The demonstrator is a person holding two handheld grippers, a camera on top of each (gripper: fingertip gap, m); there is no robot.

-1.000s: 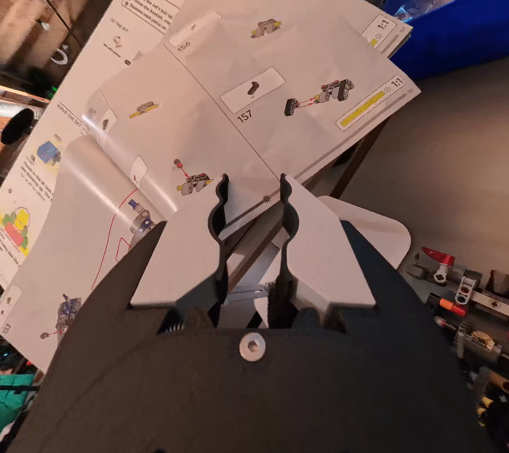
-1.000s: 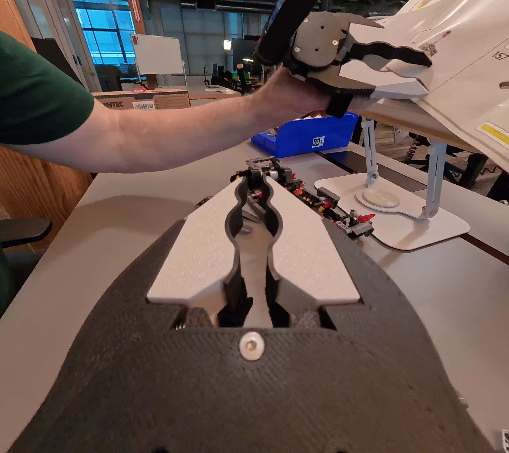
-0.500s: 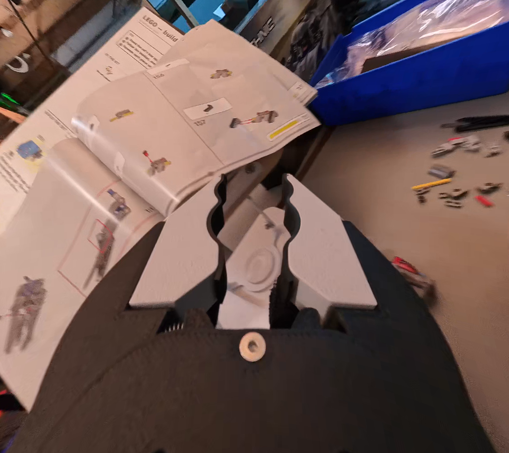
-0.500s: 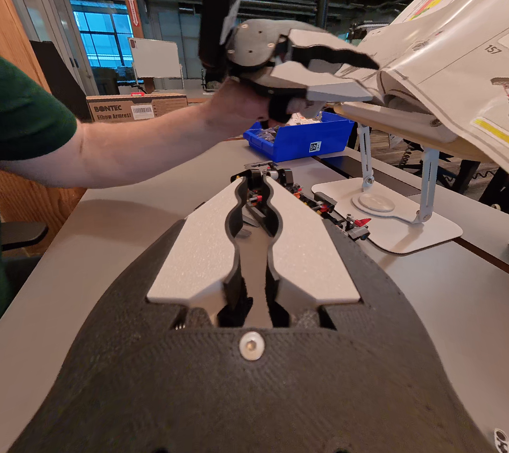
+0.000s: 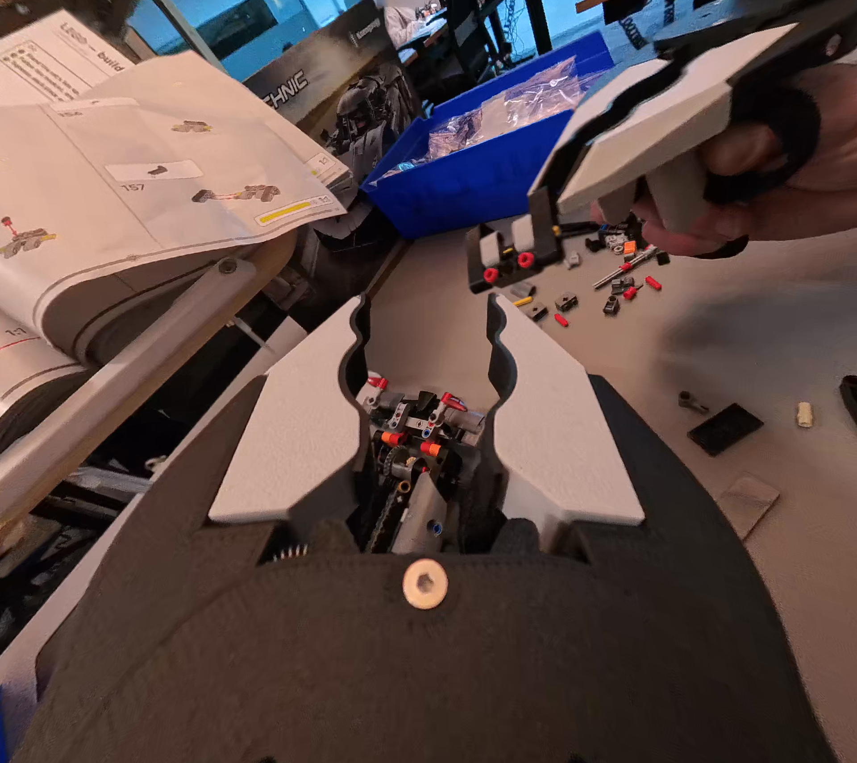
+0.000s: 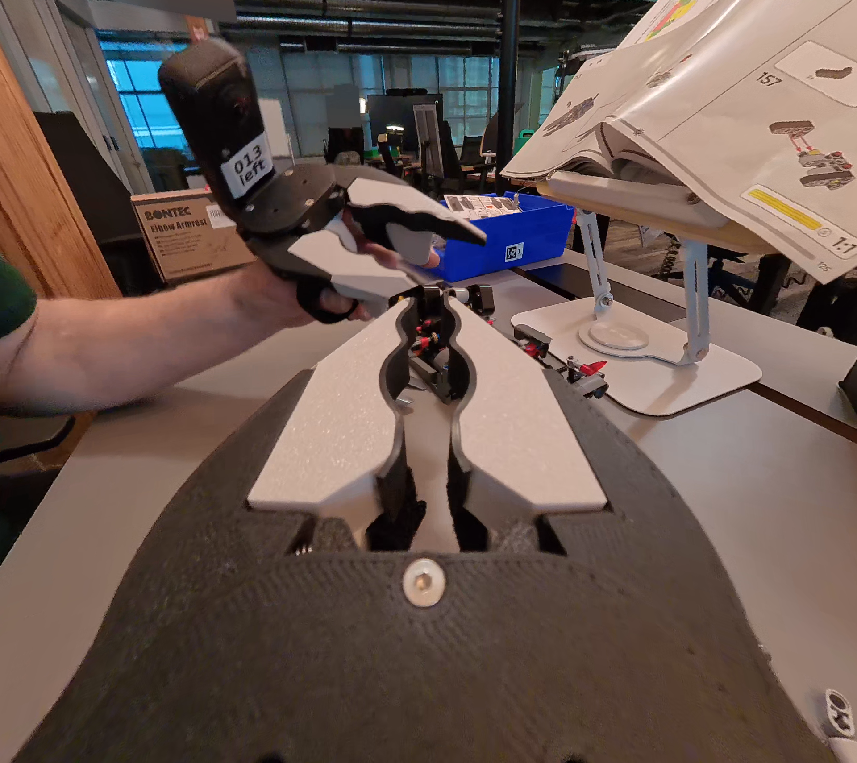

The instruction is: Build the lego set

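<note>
Grey desk with an open booklet, a blue bin and a half-built lego model.
The model, dark with red and orange pins, lies on the desk just under the left tongs, which are spread and empty. The right tongs pinch a black frame with red pins, above the loose parts. The grip seems to take only one edge, so the frame may twist or drop when pressed on; nothing holds the model, so it may slide.
</note>
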